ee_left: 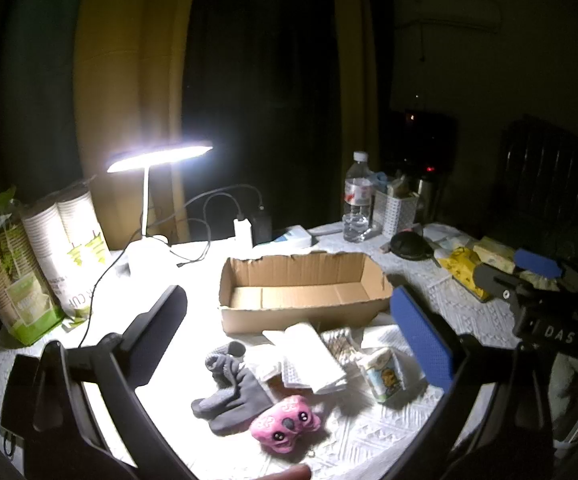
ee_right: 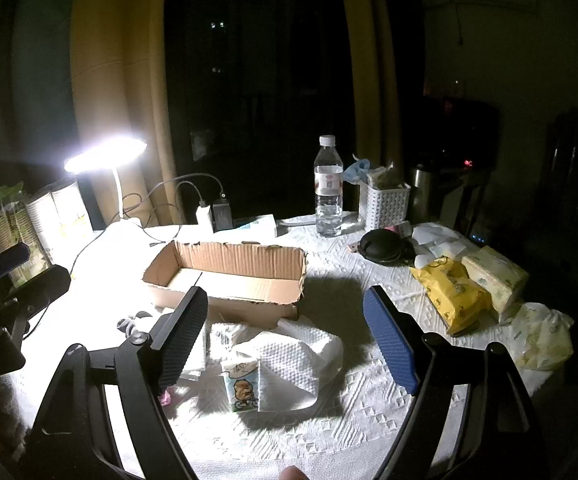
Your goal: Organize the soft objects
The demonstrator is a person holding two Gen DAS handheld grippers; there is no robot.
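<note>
A: Grippers?

B: Left gripper (ee_left: pixel 289 344) is spread wide w/ nothing between its fingers, hanging above the pile. Right gripper (ee_right: pixel 285 336) is the same, jaws far apart and empty, above the white paper towel (ee_right: pixel 301 354).

A: Where's the soft stuff?

B: Left wrist view: pink plush toy (ee_left: pixel 285 424) at 6 o'clock on the tablecloth (ee_left: pixel 369 440). Grey gloves (ee_left: pixel 229 388), looks like 2, touch it at its 10 o'clock. Folded white cloths (ee_left: pixel 313 356) sit just beside the gloves at their 3 o'clock. Tissue pack w/ a cartoon print (ee_left: pixel 385 372) stands at 4 o'clock from the cloths, near the blue pad.

A: Box?

B: Cardboard box (ee_left: pixel 301 292) is open, nothing inside, at 12 o'clock from the pile and close to it. None of the soft items are in it.

A: Anything else around?

B: Lit desk lamp (ee_left: pixel 161 156) at 10 o'clock, very bright. Sleeves of paper cups (ee_left: pixel 41 248) at 9 o'clock. Water bottle (ee_left: pixel 357 200) upright at 1 o'clock behind the box, white basket (ee_left: pixel 397 210) just beside it. Right wrist view: yellow packet (ee_right: pixel 453 296) at 3 o'clock, pale tissue box (ee_right: pixel 493 276) touching its far side. Black round pouch (ee_right: pixel 381 246) at 2 o'clock.

A: Room?

B: Dark. Can't tell much past the table.
</note>
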